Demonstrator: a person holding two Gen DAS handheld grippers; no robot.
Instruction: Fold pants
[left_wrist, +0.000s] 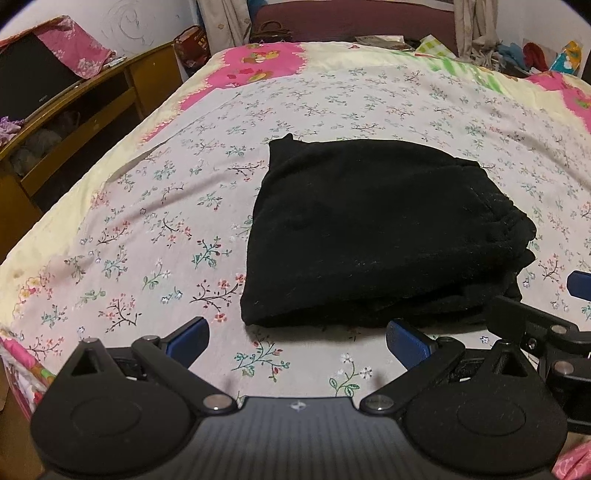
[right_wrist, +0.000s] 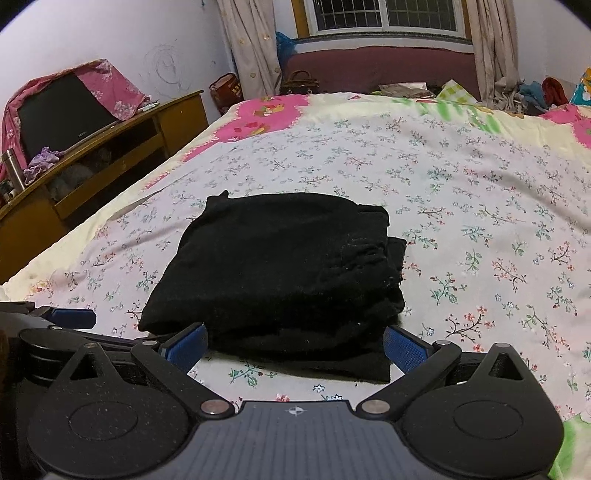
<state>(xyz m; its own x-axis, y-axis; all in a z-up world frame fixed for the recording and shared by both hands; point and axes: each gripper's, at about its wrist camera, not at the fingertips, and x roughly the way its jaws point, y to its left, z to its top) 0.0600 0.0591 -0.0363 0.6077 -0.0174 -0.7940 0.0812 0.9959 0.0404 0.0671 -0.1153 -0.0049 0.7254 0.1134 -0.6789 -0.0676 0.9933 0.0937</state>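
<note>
Pants: we find them a compact black stack, several layers thick, lying on the bed mid-sheet.
Left hand-held gripper: fingers apart, empty; the stack lies ahead and to its right.
Right hand-held gripper: fingers apart, empty; the stack's near edge sits just between its fingertips.
Long axis: roughly near-to-far from both.
Nearer: right, we judge.
Stage: folding looks finished.

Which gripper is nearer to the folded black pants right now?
Right. The right gripper hangs open directly in front of the pants' near edge. The left gripper, also open, sits just short of the near left corner.
</note>
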